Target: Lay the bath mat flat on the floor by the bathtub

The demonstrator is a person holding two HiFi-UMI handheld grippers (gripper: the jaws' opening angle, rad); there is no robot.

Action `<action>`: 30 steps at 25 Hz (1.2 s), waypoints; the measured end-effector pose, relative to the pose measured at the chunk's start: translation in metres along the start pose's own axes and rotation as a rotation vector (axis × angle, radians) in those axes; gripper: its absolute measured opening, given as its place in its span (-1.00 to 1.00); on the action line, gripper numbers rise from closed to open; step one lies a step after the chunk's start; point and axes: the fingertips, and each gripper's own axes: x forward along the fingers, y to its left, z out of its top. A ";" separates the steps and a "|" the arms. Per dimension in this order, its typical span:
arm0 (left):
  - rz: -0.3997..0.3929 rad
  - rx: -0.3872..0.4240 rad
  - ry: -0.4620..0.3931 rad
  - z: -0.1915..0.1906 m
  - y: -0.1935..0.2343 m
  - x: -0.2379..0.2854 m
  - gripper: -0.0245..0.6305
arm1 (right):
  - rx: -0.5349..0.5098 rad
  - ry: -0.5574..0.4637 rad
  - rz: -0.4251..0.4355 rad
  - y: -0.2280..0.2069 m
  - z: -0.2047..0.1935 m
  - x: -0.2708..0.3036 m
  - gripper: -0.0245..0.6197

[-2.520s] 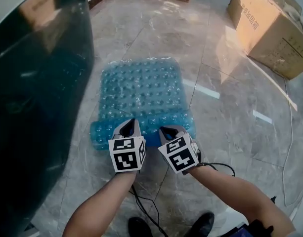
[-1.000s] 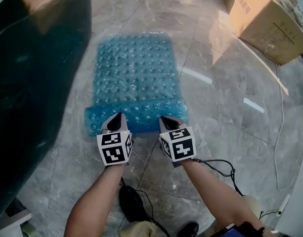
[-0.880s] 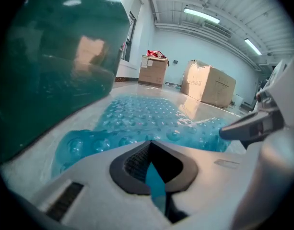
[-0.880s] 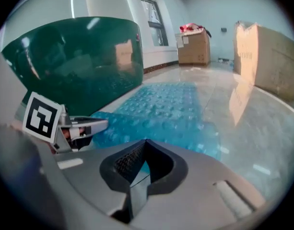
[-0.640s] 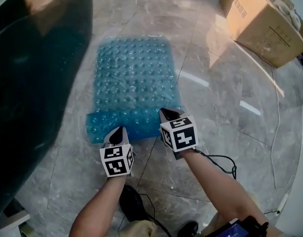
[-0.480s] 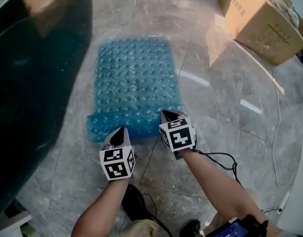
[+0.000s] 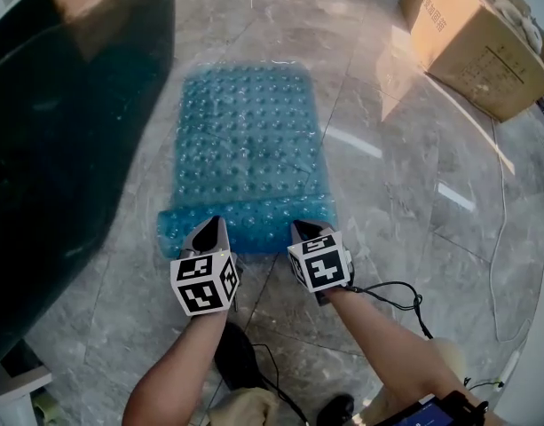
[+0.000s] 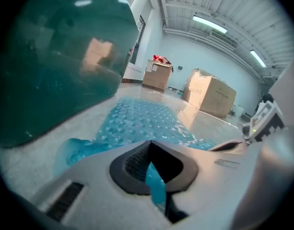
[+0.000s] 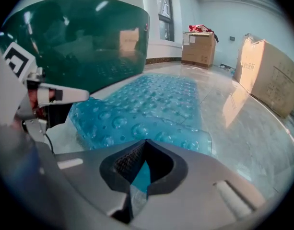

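Nearest, the person's two forearms reached forward and down, with a dark shoe between them and a black cable trailing on the floor. The left gripper and the right gripper sat side by side at the near end of the bath mat. Each had its jaws pressed together on the blue edge, and each gripper's own view showed a sliver of blue caught in the throat. Both pointed forward and downward, with their marker cubes turned up toward the head.

A couple of seconds earlier the curl at the near end had been a fat roll. It had since shrunk to a slim raised lip, and the flat, bubbled stretch beyond it had grown longer. The grippers had drawn the edge back toward the person. By my judgement the unrolling was nearly done. What remained was to bring that last lip down onto the floor and release it.

Beyond the curl the mat lay flat, its long left edge running just beside the dark green bathtub and its far end pointing into the room. Well apart, toward the floor's far right, stood a cardboard box.
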 end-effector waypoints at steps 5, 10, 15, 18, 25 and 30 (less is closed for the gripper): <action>0.016 -0.013 0.113 -0.026 0.023 0.007 -0.93 | -0.001 0.030 0.105 0.022 -0.011 -0.029 -0.90; 0.023 -0.027 0.156 -0.065 0.015 -0.017 -0.93 | 0.017 -0.105 0.062 0.009 0.033 -0.042 -0.90; -0.019 0.020 0.158 -0.078 0.006 -0.040 -0.93 | -0.003 0.009 0.026 0.014 0.022 -0.013 -0.90; -0.014 -0.001 0.132 -0.072 0.002 -0.057 -0.93 | -0.035 0.085 -0.008 0.019 0.000 -0.004 -0.90; -0.008 -0.023 0.119 -0.012 0.008 -0.112 -0.93 | 0.077 0.095 0.005 0.016 -0.007 -0.005 -0.90; 0.036 -0.017 0.038 0.006 0.023 -0.106 -0.93 | 0.047 0.028 -0.020 0.022 -0.012 0.003 -0.90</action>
